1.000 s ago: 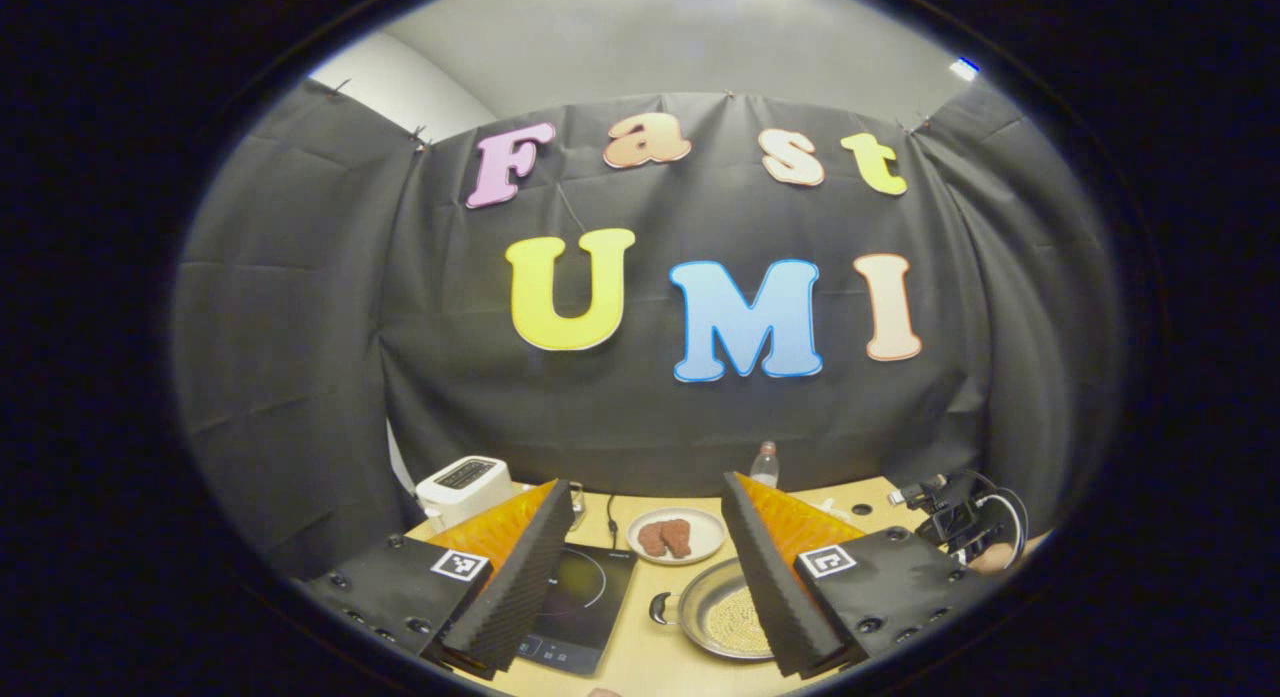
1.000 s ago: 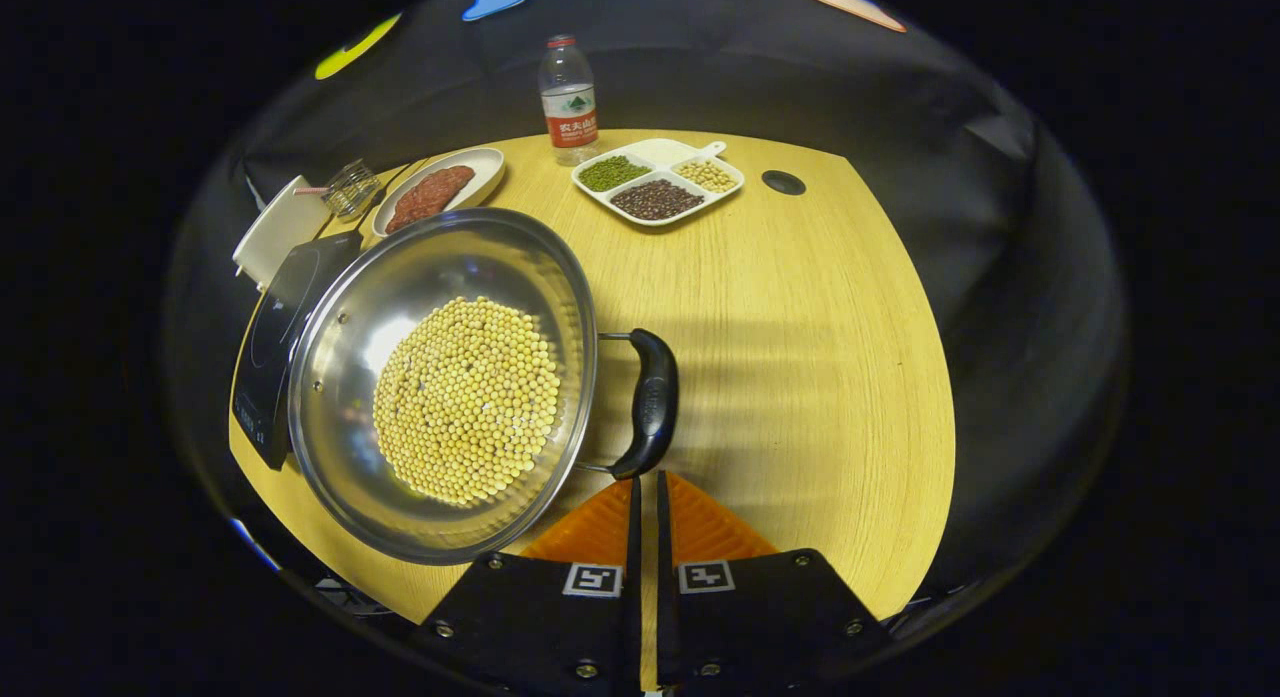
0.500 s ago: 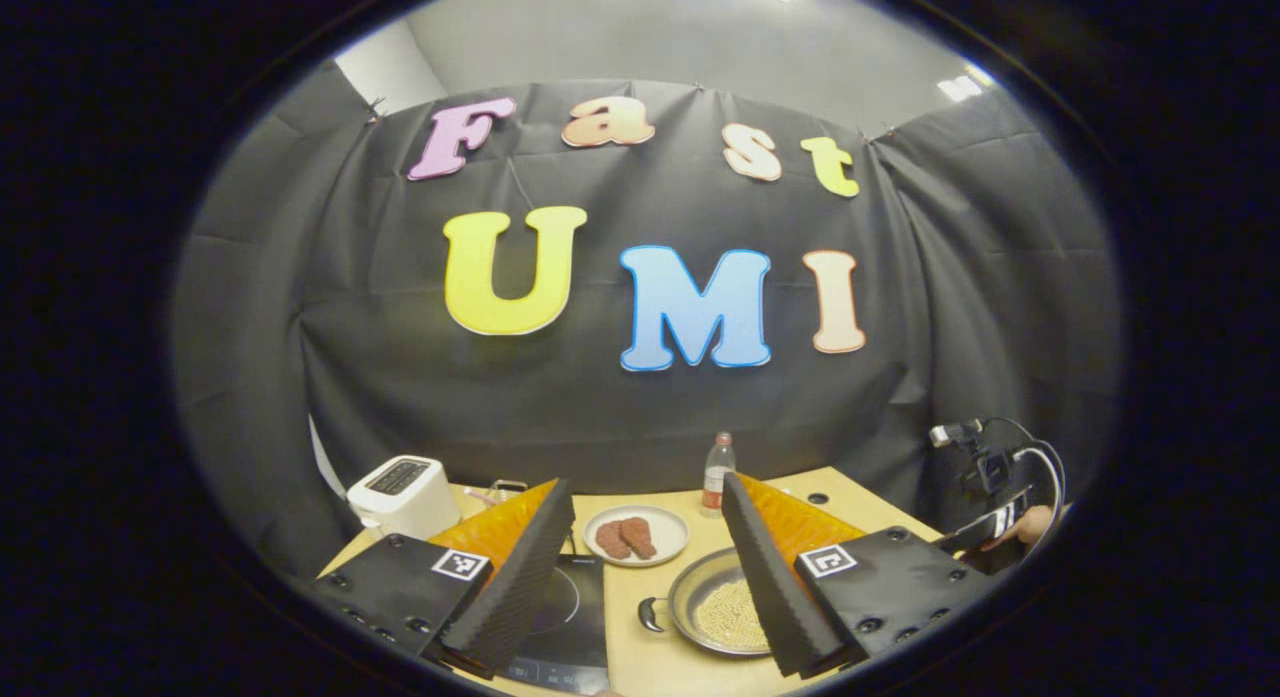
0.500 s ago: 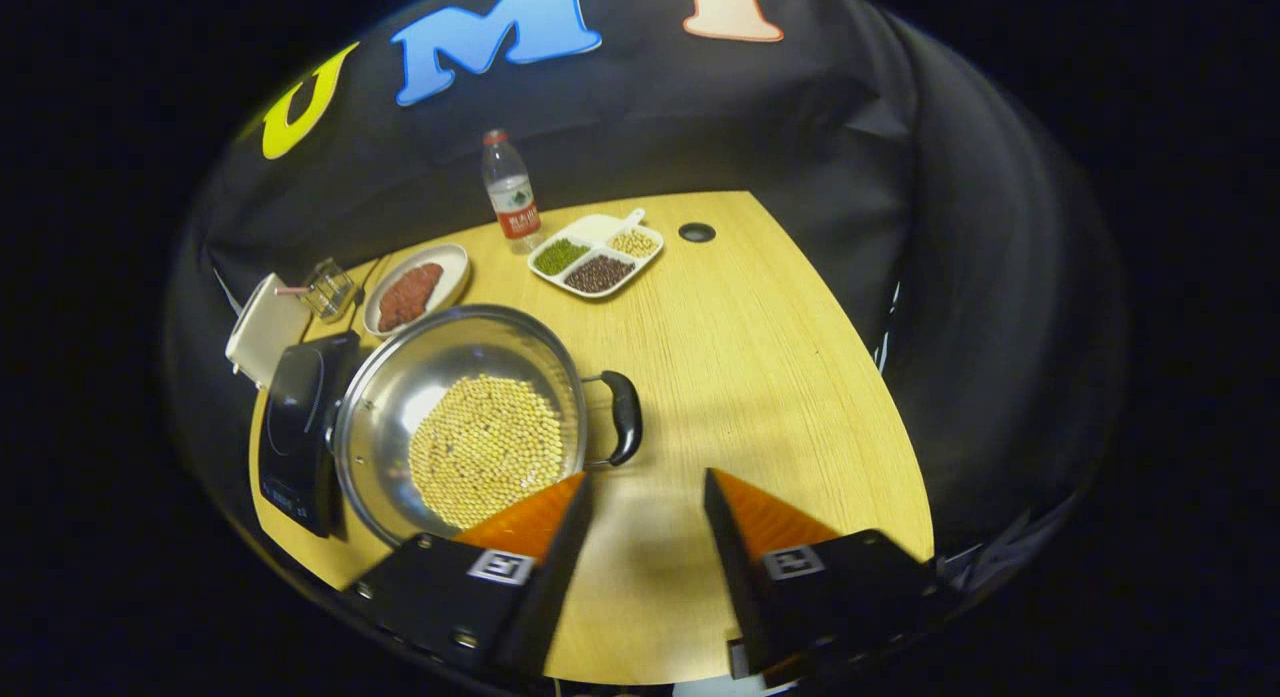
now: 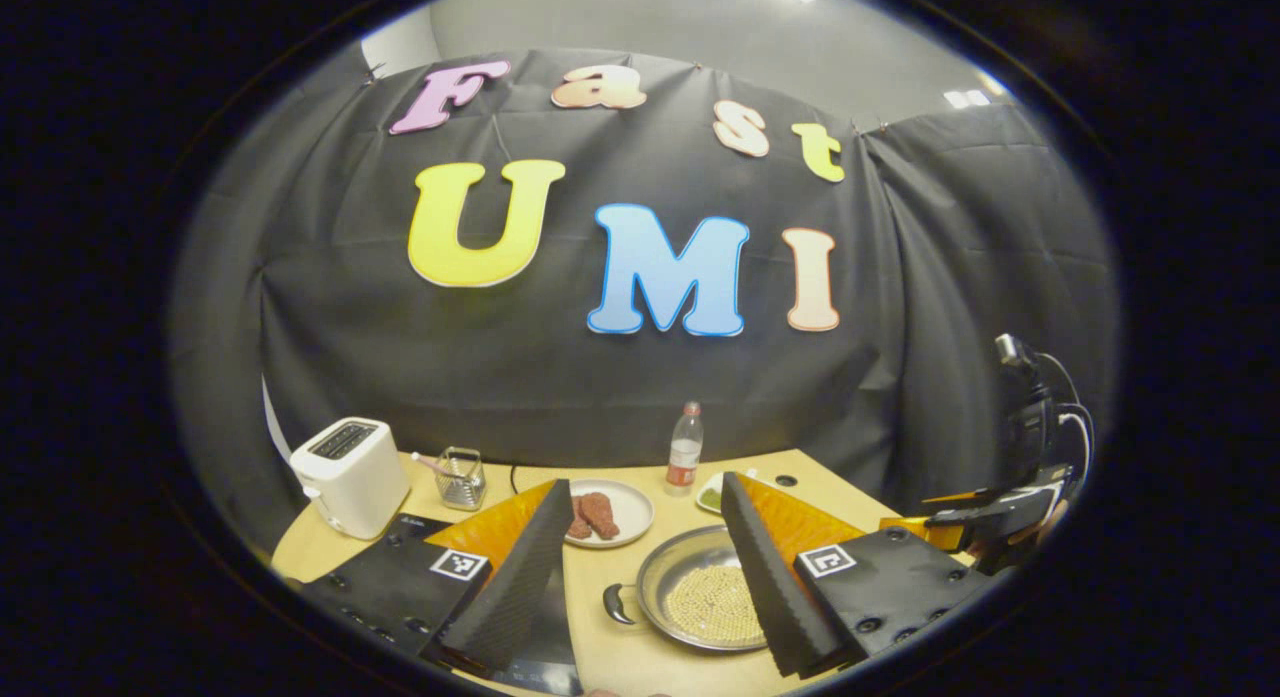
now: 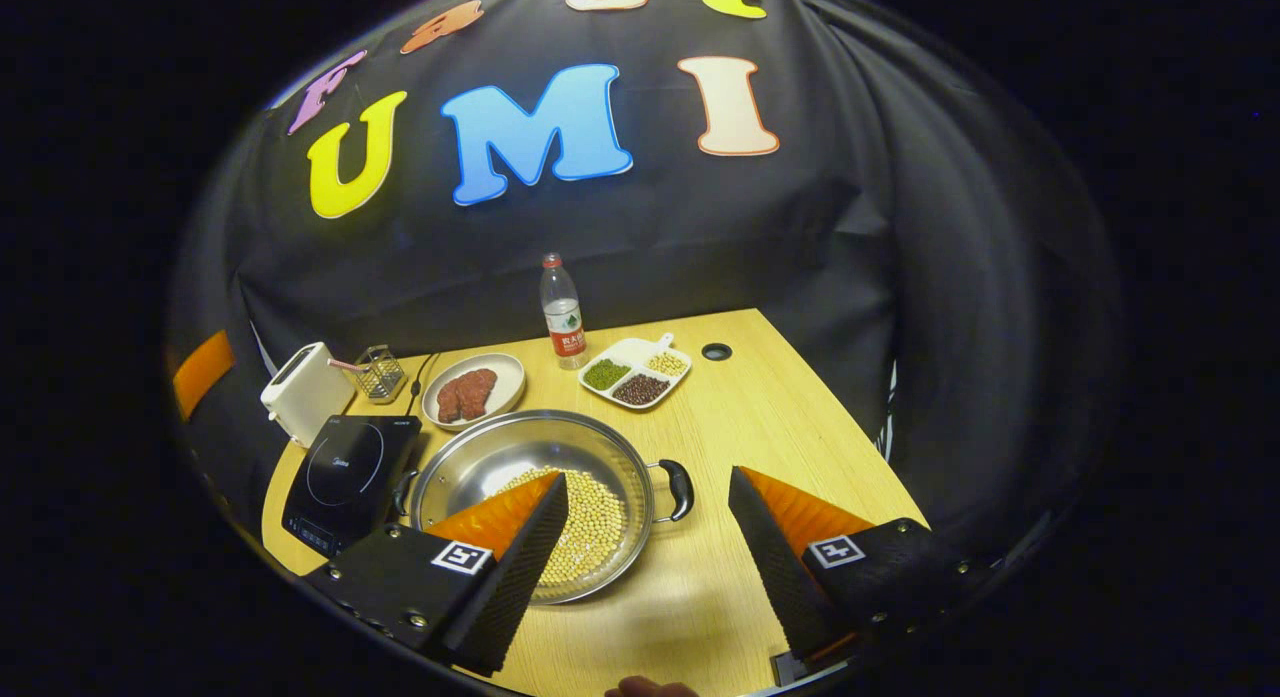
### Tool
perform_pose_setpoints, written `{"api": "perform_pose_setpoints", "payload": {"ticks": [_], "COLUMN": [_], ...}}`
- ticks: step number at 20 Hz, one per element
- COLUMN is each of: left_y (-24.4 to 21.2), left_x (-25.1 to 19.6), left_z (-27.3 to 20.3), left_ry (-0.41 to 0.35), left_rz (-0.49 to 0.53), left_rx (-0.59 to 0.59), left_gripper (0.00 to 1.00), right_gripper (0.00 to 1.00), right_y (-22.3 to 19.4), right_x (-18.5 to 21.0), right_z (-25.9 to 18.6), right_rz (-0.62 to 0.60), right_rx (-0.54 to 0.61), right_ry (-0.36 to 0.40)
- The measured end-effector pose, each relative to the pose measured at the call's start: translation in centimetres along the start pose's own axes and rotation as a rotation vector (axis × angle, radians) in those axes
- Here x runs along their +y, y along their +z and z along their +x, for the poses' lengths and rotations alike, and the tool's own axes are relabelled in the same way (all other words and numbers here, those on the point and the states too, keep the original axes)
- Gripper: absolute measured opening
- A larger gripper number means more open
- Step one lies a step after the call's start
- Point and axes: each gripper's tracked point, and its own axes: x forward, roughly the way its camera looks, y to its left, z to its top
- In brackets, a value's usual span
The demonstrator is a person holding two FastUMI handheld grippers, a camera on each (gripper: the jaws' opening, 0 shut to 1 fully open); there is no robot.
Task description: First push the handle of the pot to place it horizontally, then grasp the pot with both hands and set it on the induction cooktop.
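Pot point(image 6: 535, 477) of yellow beans point(image 6: 590, 522) sits on the wooden table point(image 6: 790, 427), just to the right of the black cooktop point(image 6: 345, 472) and not on it; its two black handles point left and right, the right handle point(image 6: 682, 489) near the right gripper point(image 6: 645, 547); that gripper hangs above the table with its fingers spread wide, holding nothing; the left gripper point(image 5: 640, 567) is also wide open and empty, raised over the near edge, with the pot between its fingers in the left gripper view; behind the pot stand a plate of meat point(image 6: 475, 389), a water bottle point(image 6: 562, 312), a divided dish point(image 6: 635, 372), a wire basket point(image 6: 380, 372) and a white toaster point(image 6: 300, 392).
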Motion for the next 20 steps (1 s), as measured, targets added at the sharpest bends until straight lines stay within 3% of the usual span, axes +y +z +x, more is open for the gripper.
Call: {"api": "perform_pose_setpoints", "payload": {"ticks": [10, 20], "left_y": [-12.8, -23.0], "left_x": [0.4, 2.9], "left_z": [6.3, 10.8], "left_ry": [0.107, 0.153], "left_rz": [-0.018, 0.008], "left_rx": [0.18, 0.371], "left_gripper": [0.98, 0.98], "right_gripper": [0.99, 0.99], "right_y": [-3.5, -6.9], "right_x": [-1.2, -1.2], "right_z": [5.9, 11.1], "right_rz": [-0.016, -0.042], "right_rx": [0.073, 0.157], "right_ry": [0.037, 0.041]}}
